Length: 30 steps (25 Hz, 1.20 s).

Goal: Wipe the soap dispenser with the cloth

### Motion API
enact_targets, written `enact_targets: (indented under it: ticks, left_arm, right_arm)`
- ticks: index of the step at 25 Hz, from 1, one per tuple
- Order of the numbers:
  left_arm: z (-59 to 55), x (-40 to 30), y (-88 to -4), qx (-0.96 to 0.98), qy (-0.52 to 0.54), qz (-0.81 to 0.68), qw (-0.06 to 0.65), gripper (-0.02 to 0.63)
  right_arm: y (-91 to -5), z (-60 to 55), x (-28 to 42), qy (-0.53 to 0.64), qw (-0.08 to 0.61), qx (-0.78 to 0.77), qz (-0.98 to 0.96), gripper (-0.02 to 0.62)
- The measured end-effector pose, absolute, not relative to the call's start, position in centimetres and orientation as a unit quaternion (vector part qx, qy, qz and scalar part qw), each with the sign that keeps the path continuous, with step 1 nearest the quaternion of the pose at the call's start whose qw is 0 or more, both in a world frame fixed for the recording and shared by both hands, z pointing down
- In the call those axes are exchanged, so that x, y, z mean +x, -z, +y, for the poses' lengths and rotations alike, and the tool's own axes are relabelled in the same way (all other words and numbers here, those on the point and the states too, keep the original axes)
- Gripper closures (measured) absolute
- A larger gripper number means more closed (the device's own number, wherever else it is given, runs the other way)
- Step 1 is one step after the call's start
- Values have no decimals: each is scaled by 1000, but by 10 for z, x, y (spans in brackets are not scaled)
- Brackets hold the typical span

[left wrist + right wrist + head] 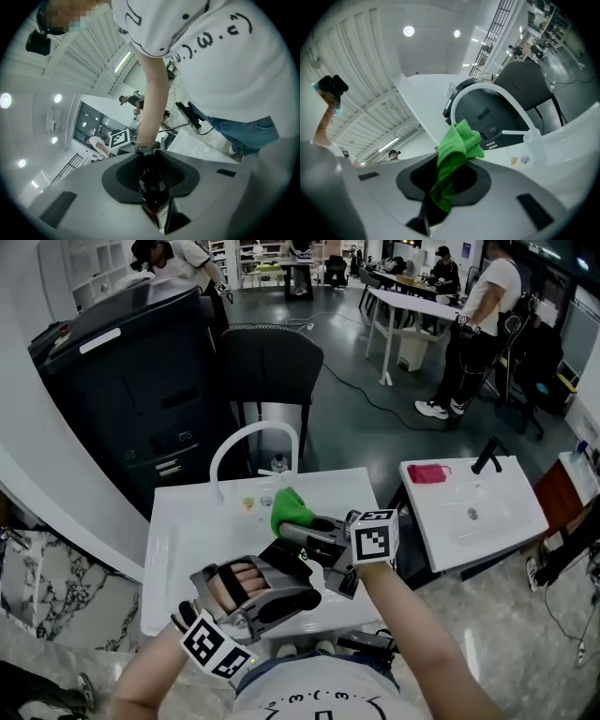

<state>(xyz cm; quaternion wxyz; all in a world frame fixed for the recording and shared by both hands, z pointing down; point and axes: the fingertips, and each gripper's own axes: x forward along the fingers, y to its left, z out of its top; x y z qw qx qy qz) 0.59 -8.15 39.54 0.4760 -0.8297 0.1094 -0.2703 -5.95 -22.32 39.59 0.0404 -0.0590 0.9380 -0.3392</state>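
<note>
My left gripper (151,180) is shut on a dark soap dispenser (152,190), whose pump top points away from the camera. In the head view the left gripper (286,568) sits low over the white sink (178,549), and the dispenser is mostly hidden between the two grippers. My right gripper (298,526) is shut on a green cloth (287,507), just beyond the left one. In the right gripper view the green cloth (454,154) bunches up out of the right gripper (443,192), and its free end stands above the jaws.
A white arched faucet (251,437) and a small clear bottle (278,465) stand at the sink's back. A black cabinet (122,381) and a dark chair (272,362) lie beyond. At the right a second sink (487,521) carries a red cloth (427,473). People stand farther off.
</note>
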Motion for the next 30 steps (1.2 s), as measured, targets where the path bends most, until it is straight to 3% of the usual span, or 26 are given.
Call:
enact_targets:
  ticks: [4,7,16,20,30]
  left_arm:
    - [-80,5,-401,-825,284,102,478,503]
    - [-78,2,-408,-819,299,89,481,502]
    - [-77,2,-404,-847,285,69,443,502]
    - [-78,4,-400,-856,280,59,431,502]
    - [-77,7,-410,-850,302,34,429,500]
  right_arm:
    - [-413,-231,-66,337,-3,-91,937,520]
    - [-415,-230,-58,269,-58,-111,955,520]
    - [-386,-200,-33,-215,-301,-55,928,520]
    - [-391,-177,-33,-387,-373,24,843,520]
    - [-435,-175,-32,-484,-461,122,734,522]
